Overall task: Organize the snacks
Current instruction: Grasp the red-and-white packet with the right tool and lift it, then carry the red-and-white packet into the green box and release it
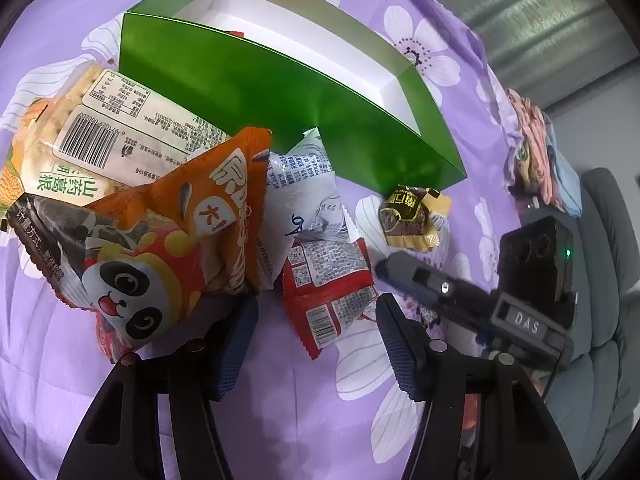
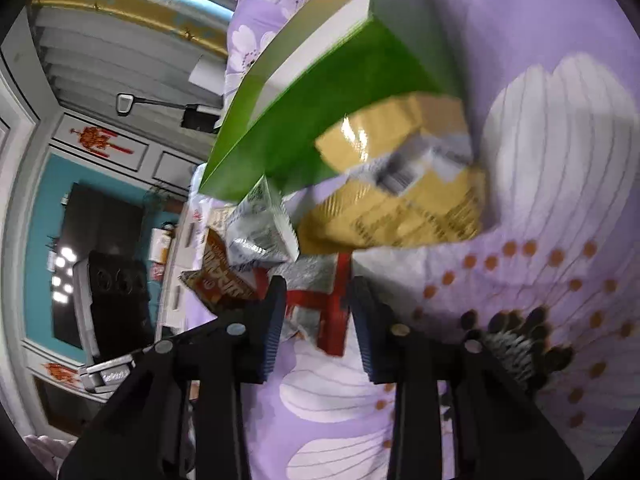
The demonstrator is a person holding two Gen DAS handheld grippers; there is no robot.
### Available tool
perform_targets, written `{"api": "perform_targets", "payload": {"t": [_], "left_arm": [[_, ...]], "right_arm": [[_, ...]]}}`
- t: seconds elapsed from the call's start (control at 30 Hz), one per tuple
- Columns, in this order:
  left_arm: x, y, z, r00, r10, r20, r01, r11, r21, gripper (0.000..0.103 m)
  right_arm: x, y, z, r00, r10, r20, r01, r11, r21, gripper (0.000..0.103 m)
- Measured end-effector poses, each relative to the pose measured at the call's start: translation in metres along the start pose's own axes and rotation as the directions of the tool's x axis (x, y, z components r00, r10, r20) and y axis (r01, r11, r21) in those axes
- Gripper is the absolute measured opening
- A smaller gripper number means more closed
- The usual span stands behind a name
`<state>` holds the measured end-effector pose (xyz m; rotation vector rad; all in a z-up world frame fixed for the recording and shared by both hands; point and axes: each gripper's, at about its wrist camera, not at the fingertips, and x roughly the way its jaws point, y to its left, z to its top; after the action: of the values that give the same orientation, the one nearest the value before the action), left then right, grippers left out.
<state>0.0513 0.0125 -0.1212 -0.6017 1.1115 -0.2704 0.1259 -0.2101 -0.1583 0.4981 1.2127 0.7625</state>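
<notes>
- Right wrist view: right hand-held gripper (image 2: 318,320) part-closed astride red packet (image 2: 320,300) near green box (image 2: 280,136), not yet pinching.
- Left hand-held gripper (image 1: 316,344) unclenched, empty.
- Risk: crinkly foil slipping free.

Glossy green cardboard box (image 1: 256,92); shiny crinkled plastic snack packets (image 1: 168,236); matt purple floral cloth (image 1: 304,412); ribbed tong pads (image 1: 240,340).

"DAS" on a plate of the right gripper (image 1: 400,276). "山药葛根" in green + barcode w/ digits on the cracker pack (image 1: 100,136). Other packs: print too small or blurred.
</notes>
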Motion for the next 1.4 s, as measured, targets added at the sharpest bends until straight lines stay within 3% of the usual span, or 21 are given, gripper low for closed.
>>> {"api": "perform_targets", "payload": {"t": [0.17, 0.33, 0.4, 0.47, 0.57, 0.87, 0.97, 1.4], "left_arm": [[0.001, 0.001, -0.001, 1.000, 0.004, -0.002, -0.004, 1.000, 0.009, 0.062], [0.000, 0.002, -0.002, 1.000, 0.000, -0.003, 0.000, 1.000, 0.023, 0.061], [0.000, 0.005, -0.002, 1.000, 0.006, -0.007, -0.005, 1.000, 0.020, 0.054], [-0.001, 0.007, -0.002, 1.000, 0.020, -0.008, -0.020, 1.000, 0.024, 0.044], [-0.003, 0.010, -0.002, 1.000, 0.020, -0.012, -0.020, 0.999, 0.025, 0.040], [-0.008, 0.009, -0.007, 1.000, 0.026, -0.005, -0.026, 0.998, 0.065, 0.033], [-0.012, 0.005, -0.012, 0.999, 0.033, 0.001, -0.033, 0.995, 0.090, 0.029], [-0.037, -0.025, -0.026, 0.999, 0.019, 0.048, -0.028, 0.981, 0.194, 0.028]], "right_arm": [[0.008, 0.005, 0.008, 0.997, -0.039, -0.065, 0.037, 0.999, -0.025, 0.039], [0.019, 0.004, 0.018, 0.989, 0.014, -0.147, -0.011, 1.000, 0.021, 0.043], [0.023, 0.007, 0.016, 0.987, 0.030, -0.160, -0.028, 1.000, 0.011, 0.043], [0.024, 0.008, 0.014, 0.987, 0.044, -0.154, -0.044, 0.999, 0.006, 0.042], [0.022, 0.004, 0.008, 0.988, 0.088, -0.129, -0.086, 0.996, 0.021, 0.038], [0.007, 0.004, -0.019, 0.993, 0.091, -0.071, -0.093, 0.995, -0.022, 0.013], [-0.001, 0.007, -0.029, 0.996, 0.084, -0.039, -0.085, 0.996, -0.031, 0.011], [-0.035, 0.025, -0.042, 0.995, 0.079, 0.061, -0.075, 0.996, -0.056, 0.012]]}}
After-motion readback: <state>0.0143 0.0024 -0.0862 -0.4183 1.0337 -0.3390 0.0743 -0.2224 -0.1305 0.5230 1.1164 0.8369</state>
